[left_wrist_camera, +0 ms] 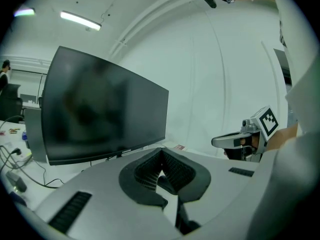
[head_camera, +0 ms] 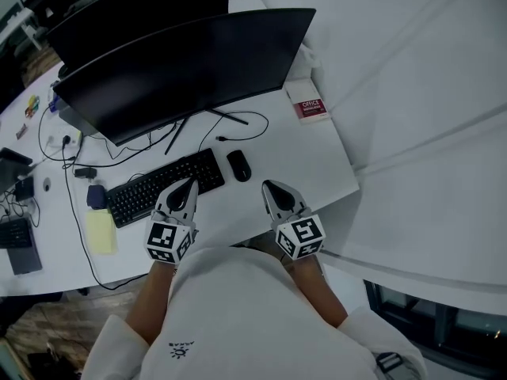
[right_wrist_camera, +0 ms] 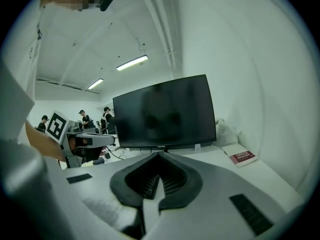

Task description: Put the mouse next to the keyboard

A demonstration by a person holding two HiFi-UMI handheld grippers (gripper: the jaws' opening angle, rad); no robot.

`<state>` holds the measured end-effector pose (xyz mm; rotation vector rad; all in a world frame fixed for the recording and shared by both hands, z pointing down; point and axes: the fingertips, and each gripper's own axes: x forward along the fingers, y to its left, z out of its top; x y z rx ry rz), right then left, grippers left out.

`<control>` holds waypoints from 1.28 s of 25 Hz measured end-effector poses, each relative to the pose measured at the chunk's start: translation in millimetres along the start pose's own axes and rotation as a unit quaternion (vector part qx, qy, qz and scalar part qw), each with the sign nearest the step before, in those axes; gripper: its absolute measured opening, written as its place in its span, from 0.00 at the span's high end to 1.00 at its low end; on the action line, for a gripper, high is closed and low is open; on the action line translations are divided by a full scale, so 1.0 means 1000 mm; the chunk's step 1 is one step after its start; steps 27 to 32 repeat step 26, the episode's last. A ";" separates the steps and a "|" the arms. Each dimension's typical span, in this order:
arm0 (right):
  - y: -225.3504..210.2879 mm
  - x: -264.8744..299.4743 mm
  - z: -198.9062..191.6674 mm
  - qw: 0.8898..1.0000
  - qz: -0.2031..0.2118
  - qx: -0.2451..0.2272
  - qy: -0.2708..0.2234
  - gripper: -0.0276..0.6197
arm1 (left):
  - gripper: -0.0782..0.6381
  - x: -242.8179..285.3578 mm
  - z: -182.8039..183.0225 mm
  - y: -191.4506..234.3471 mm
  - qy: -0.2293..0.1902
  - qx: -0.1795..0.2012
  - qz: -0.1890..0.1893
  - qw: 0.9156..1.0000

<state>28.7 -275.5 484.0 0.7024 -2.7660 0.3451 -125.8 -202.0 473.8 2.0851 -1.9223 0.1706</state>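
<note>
Mouse [head_camera: 238, 165]: black, wired, lying on the white surface [head_camera: 317, 165] at 3 o'clock of the black keyboard [head_camera: 162, 187]. It is just beside the keyboard's right end, with a narrow strip of surface showing between the two. Its cable [head_camera: 238, 125] loops off toward 12 o'clock, under the monitor [head_camera: 182, 66].

Left tongs [head_camera: 190, 184]: the tip lies over the keyboard's near right corner in the head view, at 8 o'clock of the mouse. Contact with the keys cannot be told. The left gripper view shows the two jaws brought together at the tip, with nothing clamped between the ribbed pads.

Right tongs [head_camera: 268, 185]: the tip is at 5 o'clock of the mouse, near it but apart, over bare surface. The right gripper view shows the jaws closed tip to tip, with nothing gripped.

Both tongs point toward 12 o'clock, roughly parallel, and the mouse sits beyond and between their tips. A marker cube [head_camera: 299, 236] shows at the rear of each, close to the person's sleeves at the near edge of the surface.

Other items:
- The monitor is curved, dark and on a thin-legged stand, and spans the far side of the surface.
- A red-and-white book [head_camera: 309, 108] marked OFFICE is at 1 o'clock of the mouse, near the right edge.
- A yellow pad [head_camera: 101, 230] is at 8 o'clock of the keyboard.
- Loose cables [head_camera: 71, 165] run at 9 to 10 o'clock of the keyboard.
- Several people [right_wrist_camera: 82, 119] stand in the far background of the right gripper view.
</note>
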 end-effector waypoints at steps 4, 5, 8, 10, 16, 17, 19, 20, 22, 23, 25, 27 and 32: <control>-0.001 -0.007 0.008 1.000 -0.002 -0.005 -0.011 0.93 | 0.88 -0.002 0.004 0.003 -0.006 0.000 0.006 1.000; -0.002 -0.007 0.010 1.000 -0.003 -0.005 -0.013 0.93 | 0.88 -0.002 0.004 0.003 -0.006 0.001 0.006 1.000; -0.002 -0.006 0.012 1.000 -0.006 -0.003 -0.018 0.93 | 0.88 0.001 0.008 0.002 -0.010 0.003 0.003 1.000; -0.002 -0.005 0.012 1.000 -0.006 -0.005 -0.018 0.93 | 0.88 0.002 0.008 0.001 -0.010 0.003 0.002 1.000; -0.002 -0.004 0.011 1.000 -0.004 -0.009 -0.013 0.93 | 0.88 0.005 0.006 0.000 -0.007 0.001 0.005 1.000; -0.001 -0.004 0.010 1.000 -0.003 -0.011 -0.011 0.93 | 0.88 0.004 0.006 0.000 -0.007 0.001 0.005 1.000; 0.000 -0.003 0.008 1.000 -0.002 -0.013 -0.008 0.93 | 0.88 0.003 0.005 -0.001 -0.006 0.001 0.006 1.000; 0.000 -0.002 0.008 1.000 -0.001 -0.013 -0.007 0.93 | 0.88 0.003 0.005 -0.002 -0.006 0.000 0.007 1.000; 0.000 -0.001 0.007 1.000 0.000 -0.013 -0.005 0.93 | 0.88 0.004 0.004 -0.003 -0.006 0.000 0.008 1.000; 0.000 -0.001 0.007 1.000 0.000 -0.013 -0.004 0.93 | 0.88 0.004 0.004 -0.003 -0.006 0.000 0.009 1.000; -0.001 -0.001 0.006 1.000 0.000 -0.016 -0.002 0.93 | 0.88 0.003 0.004 -0.004 -0.006 0.001 0.010 1.000; -0.001 -0.001 0.006 1.000 0.001 -0.017 -0.001 0.93 | 0.88 0.003 0.004 -0.005 -0.006 0.001 0.010 1.000; -0.001 -0.001 0.006 1.000 0.001 -0.017 -0.001 0.93 | 0.88 0.003 0.004 -0.005 -0.006 0.001 0.010 1.000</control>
